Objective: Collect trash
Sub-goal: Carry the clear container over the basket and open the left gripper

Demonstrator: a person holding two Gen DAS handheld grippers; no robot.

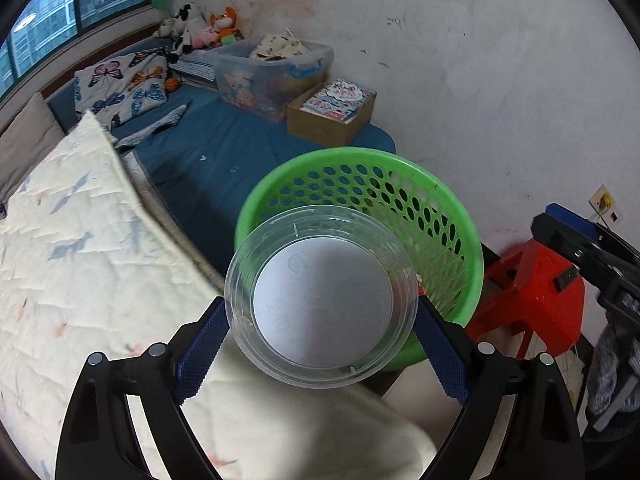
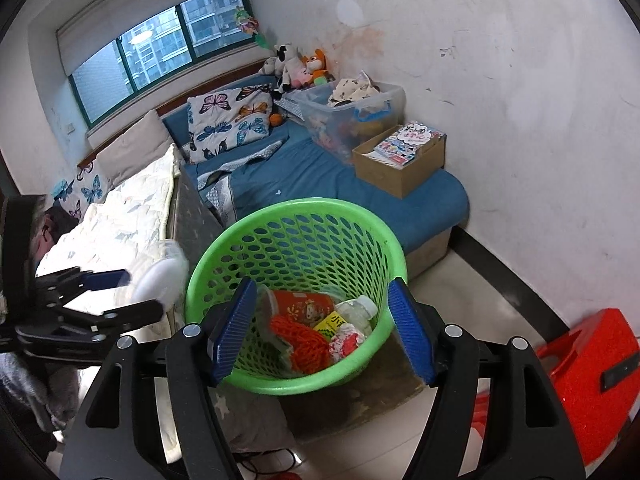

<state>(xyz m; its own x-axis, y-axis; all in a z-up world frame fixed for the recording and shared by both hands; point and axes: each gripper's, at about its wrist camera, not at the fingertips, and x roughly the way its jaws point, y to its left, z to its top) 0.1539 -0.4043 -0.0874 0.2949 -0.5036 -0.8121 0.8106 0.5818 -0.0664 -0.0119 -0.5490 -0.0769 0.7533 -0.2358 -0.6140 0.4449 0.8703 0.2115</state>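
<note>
My left gripper [image 1: 320, 320] is shut on a clear plastic container with a white lid [image 1: 320, 296], held over the quilt's edge just short of the green mesh basket [image 1: 448, 216]. In the right wrist view the container [image 2: 160, 276] shows blurred in the left gripper [image 2: 136, 294], left of the basket's rim [image 2: 296, 204]. The basket holds trash: a red cup [image 2: 304, 306], an orange net [image 2: 304, 340], a clear bottle [image 2: 358, 308]. My right gripper [image 2: 322, 324] is open and empty, just above the basket's near rim.
A bed with a white quilt [image 1: 80, 260] and blue sheet [image 1: 224, 148] lies left. A clear storage bin [image 2: 352, 112] and a cardboard box [image 2: 400, 160] sit on the bed by the wall. A red stool [image 2: 588, 376] stands right on the floor.
</note>
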